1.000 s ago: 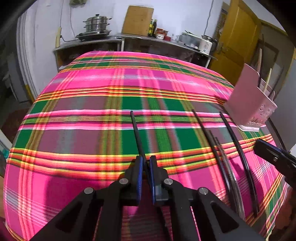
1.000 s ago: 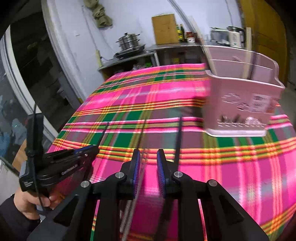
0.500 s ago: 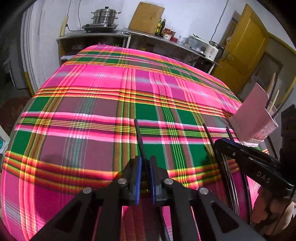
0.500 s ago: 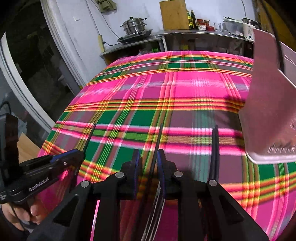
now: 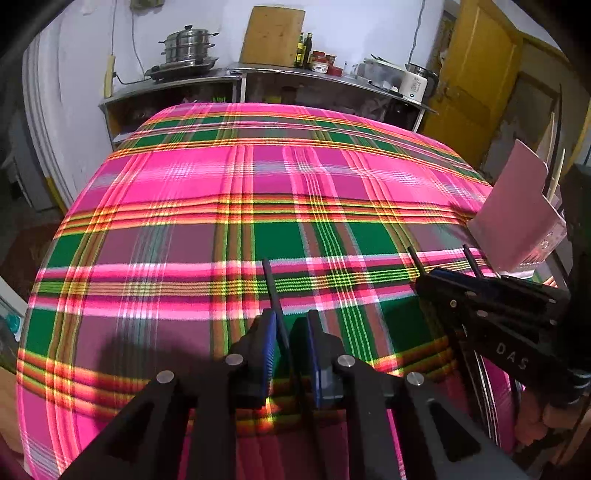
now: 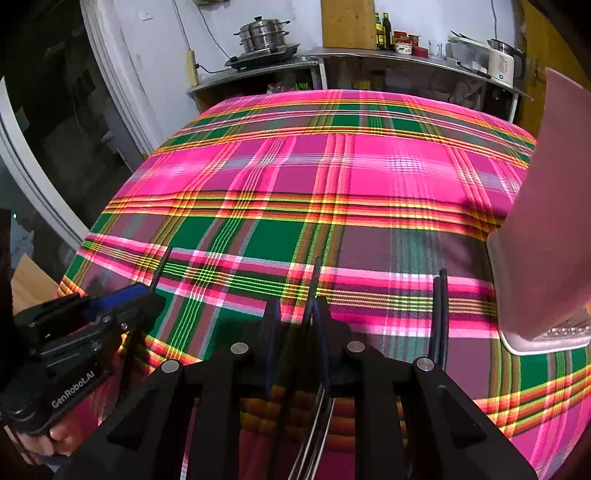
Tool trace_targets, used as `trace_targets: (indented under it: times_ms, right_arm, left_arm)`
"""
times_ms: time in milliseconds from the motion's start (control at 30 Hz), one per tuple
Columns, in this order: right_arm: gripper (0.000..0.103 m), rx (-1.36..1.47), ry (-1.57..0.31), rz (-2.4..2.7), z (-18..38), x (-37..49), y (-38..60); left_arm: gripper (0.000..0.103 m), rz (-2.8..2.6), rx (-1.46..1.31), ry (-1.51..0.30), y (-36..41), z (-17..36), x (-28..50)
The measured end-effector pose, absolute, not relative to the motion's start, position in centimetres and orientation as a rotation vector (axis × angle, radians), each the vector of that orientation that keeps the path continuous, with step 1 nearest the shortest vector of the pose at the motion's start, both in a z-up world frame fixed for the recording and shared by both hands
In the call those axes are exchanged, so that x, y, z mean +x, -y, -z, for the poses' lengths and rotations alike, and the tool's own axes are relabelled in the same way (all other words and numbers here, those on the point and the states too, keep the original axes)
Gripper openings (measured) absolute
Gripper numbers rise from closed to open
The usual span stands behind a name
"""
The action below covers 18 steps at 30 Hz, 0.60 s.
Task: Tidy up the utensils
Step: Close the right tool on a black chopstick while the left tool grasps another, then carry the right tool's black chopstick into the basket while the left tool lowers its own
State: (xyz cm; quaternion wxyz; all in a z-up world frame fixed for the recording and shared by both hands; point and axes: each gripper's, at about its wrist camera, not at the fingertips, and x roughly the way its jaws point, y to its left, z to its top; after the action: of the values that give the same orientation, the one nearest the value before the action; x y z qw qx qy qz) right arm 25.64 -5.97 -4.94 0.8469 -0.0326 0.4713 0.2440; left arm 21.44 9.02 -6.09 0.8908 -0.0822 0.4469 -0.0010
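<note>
Two wrist views, close over tablecloth (image 5: 184, 192) (shared)

White wall (image 5: 351, 33) behind a metal counter (image 5: 325, 75); stacked steamer pot (image 5: 188, 48), wooden board (image 5: 273, 35), kettle (image 5: 415, 83). Yellow door (image 5: 476, 85) right. Plaid cloth (image 5: 258, 192) brightly lit.

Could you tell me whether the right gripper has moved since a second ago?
Yes. In the left wrist view the right gripper has come in from the right edge, leftward across the tablecloth.
</note>
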Motion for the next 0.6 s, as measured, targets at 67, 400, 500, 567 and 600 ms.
trace_targets:
  times_ms: [67,400,500,567,600]
  right_arm:
    - [0.007,-0.088,-0.993,-0.508,5.0,25.8,5.6]
    - [0.006,-0.026,-0.984,-0.557,3.2,25.1,6.1]
    - [0.006,-0.01,-0.948,-0.566,1.3,24.4,6.7]
    - [0.005,0.001,-0.921,-0.569,0.0,23.9,7.3]
    - [0.005,0.006,-0.906,-0.572,-0.8,23.5,7.6]
  left_arm:
    - [0.01,-0.003,-0.162,-0.928,-9.0,6.1,21.6]
    - [0.004,0.036,-0.214,-0.892,-9.5,4.3,20.8]
    - [0.004,0.054,-0.221,-0.853,-9.4,2.4,20.0]
    - [0.004,0.065,-0.227,-0.822,-9.5,0.9,19.3]
    - [0.004,0.07,-0.231,-0.808,-9.5,0.2,19.0]
